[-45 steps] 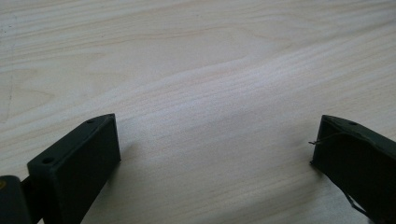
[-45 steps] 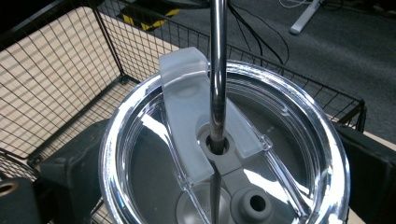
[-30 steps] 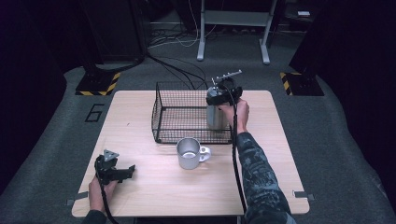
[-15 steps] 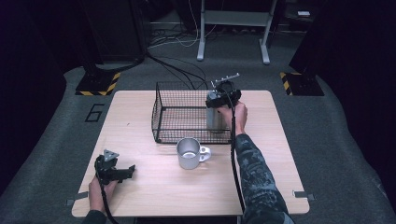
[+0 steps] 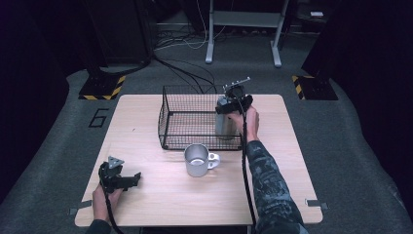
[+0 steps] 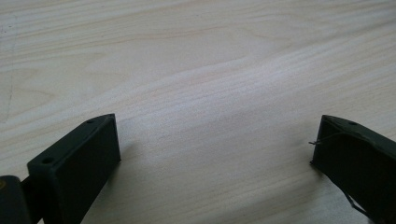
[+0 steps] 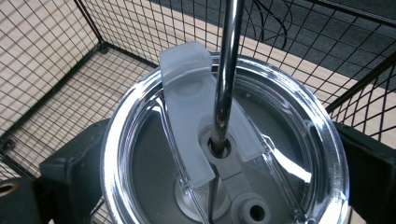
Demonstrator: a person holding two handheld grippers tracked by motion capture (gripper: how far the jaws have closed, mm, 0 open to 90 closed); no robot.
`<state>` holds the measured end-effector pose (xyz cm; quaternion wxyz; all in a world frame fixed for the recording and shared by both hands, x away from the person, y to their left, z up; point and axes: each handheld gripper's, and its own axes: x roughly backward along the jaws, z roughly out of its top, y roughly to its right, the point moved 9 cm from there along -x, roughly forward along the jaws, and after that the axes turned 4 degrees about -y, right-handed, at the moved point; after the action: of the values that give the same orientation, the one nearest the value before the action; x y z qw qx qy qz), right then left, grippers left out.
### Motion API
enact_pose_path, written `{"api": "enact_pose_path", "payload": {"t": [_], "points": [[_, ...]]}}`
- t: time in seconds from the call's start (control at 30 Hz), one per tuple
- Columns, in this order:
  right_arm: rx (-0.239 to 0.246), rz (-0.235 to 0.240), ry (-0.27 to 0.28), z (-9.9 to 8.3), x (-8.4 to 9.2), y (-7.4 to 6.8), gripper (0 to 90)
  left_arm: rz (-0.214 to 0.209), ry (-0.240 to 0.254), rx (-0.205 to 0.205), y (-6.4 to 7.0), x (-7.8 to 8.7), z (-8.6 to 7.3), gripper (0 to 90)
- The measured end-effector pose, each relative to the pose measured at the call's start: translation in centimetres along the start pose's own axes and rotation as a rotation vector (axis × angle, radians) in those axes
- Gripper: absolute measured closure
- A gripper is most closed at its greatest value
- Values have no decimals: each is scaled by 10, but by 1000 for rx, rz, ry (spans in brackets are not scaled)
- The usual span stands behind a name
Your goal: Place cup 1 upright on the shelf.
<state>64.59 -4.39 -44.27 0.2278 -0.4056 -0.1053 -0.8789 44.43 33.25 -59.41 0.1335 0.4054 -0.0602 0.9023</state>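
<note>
Dark room, grey carpet, cables on the floor behind a pale wood counter [image 5: 146,117]. On it sits a black wire basket [image 5: 185,117], just left of the right tongs [image 5: 233,100]. Those tongs are clamped around a steel tumbler [image 5: 225,124] with a clear lid [image 7: 224,140] and a metal straw [image 7: 229,70], standing upright in the basket's right end. A steel mug [image 5: 197,160] sits in front of the basket, below and left of the right tongs, well to the right of the left tongs [image 5: 127,180]. Left tongs rest on the counter near its front left corner, jaws spread wide with nothing but bare wood between them.
</note>
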Motion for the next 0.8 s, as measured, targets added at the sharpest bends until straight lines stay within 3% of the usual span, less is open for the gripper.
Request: {"api": "enact_pose_path", "payload": {"t": [0.17, 0.33, 0.8], "points": [[23, -15, -23, -1, 1, -1, 0, 0, -1, -1, 0, 0, 0, 4], [22, -16, 17, 5, 13, -1, 0, 0, 0, 0, 0, 0, 0, 4], [3, 60, 74, 1, 59, -1, 0, 2, 3, 0, 0, 0, 0, 4]]}}
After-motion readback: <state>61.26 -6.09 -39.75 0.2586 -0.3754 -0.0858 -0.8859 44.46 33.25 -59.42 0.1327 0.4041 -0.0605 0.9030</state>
